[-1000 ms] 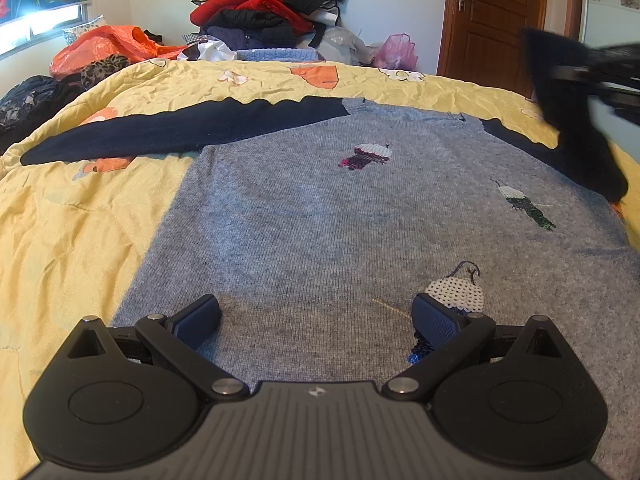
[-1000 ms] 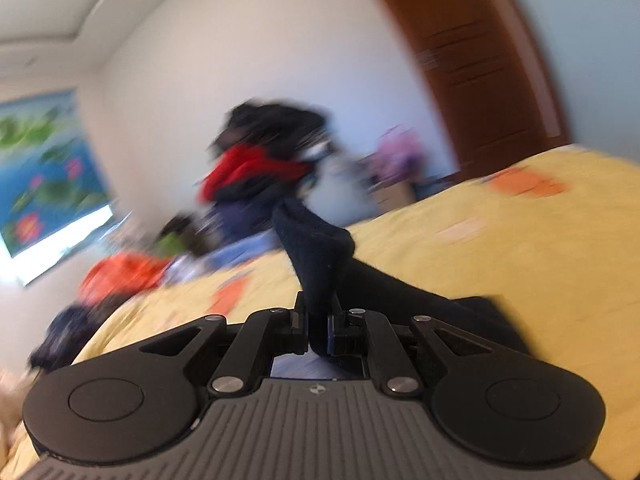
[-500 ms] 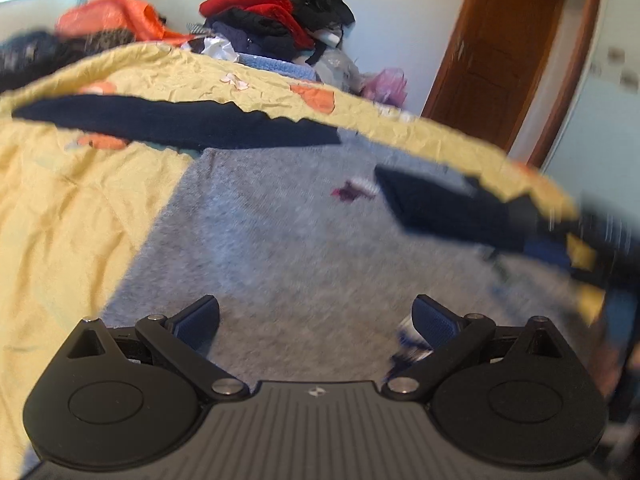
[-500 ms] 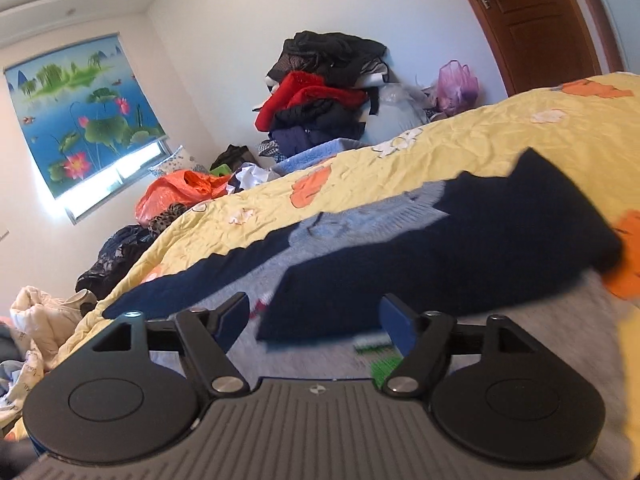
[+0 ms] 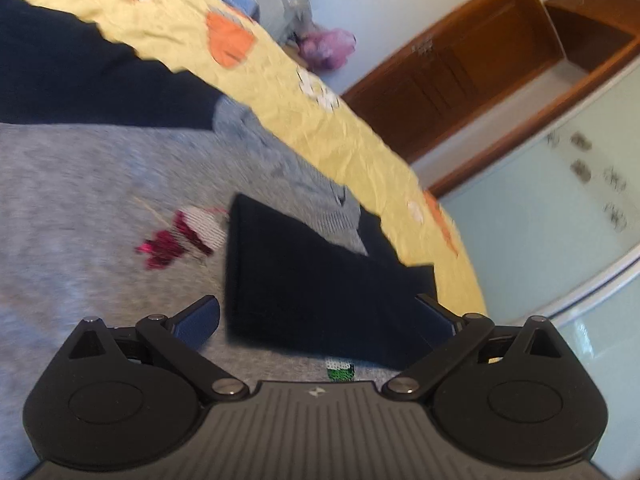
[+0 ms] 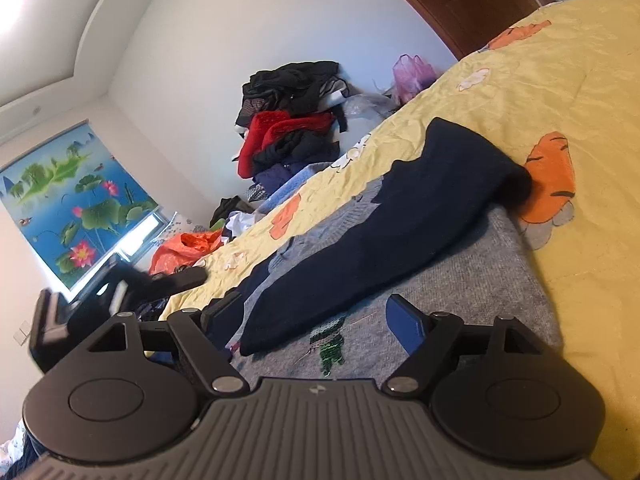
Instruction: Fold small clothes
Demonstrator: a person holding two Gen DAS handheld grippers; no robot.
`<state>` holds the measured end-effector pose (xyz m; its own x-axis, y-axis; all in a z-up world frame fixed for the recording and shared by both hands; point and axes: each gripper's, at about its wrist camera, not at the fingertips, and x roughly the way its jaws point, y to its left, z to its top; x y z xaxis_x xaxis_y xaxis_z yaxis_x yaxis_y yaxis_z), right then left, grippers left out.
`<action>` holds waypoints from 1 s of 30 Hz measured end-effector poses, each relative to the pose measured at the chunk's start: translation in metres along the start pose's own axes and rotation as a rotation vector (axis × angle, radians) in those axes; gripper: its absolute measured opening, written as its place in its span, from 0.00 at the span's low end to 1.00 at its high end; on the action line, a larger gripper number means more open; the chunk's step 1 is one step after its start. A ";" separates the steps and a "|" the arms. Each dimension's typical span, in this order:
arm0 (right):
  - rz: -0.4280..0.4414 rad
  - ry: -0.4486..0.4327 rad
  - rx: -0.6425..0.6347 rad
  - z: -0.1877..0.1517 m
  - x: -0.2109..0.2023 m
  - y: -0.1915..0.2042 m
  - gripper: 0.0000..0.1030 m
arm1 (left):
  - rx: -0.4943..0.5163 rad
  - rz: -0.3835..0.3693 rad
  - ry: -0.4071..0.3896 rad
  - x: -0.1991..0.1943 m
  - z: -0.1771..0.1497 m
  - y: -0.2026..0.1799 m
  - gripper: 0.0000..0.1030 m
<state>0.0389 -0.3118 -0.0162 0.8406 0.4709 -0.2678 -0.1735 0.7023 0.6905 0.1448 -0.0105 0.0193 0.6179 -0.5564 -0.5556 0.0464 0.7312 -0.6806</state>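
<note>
Two grippers: both mine, one in each hand, both over the sweater on the bed.
Sweater (image 5: 100, 184): grey knit body with dark navy sleeves, spread flat on the yellow bedspread (image 5: 328, 136); sequin motifs in red, white and green on its front.
Right sleeve (image 6: 400, 232): folded across the grey body, its long axis from the far right shoulder down toward the near left; cuff end just beyond my right fingers.
Left sleeve (image 5: 80, 80): not yet folded, stretched out to the far left over the bedspread.
Left gripper (image 5: 320, 318): jaws wide and closing, pads bare; the folded sleeve's cuff lies straight ahead between the two fingers, not pinched.
Right gripper (image 6: 316, 316): jaws wide and opening, nothing pressed between the pads; cuff end lies loose on the knit just ahead.
Deciding relation: the unfolded sleeve lies far and left of my left fingers, so I judge the left hand nearer to it than the right.
Surroundings: heap of clothes (image 6: 288, 120) against the far wall, brown door (image 5: 460, 88), lotus-pond blind (image 6: 76, 200) at the window.
Writing and brands: none readable; only a small pale mark on each gripper body.
</note>
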 end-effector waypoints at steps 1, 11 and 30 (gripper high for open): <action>0.004 0.000 0.005 0.000 0.001 -0.001 0.79 | 0.014 0.018 0.025 0.006 0.000 -0.002 0.75; 0.014 -0.002 0.026 0.001 -0.001 -0.006 0.79 | 0.283 0.277 -0.005 0.032 0.007 -0.028 0.06; -0.025 0.026 -0.053 0.006 0.004 0.006 0.79 | 0.405 0.482 -0.228 -0.010 0.018 0.054 0.05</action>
<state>0.0440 -0.3091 -0.0090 0.8316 0.4662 -0.3018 -0.1805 0.7408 0.6470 0.1555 0.0413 -0.0031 0.7918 -0.0657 -0.6073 -0.0130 0.9922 -0.1243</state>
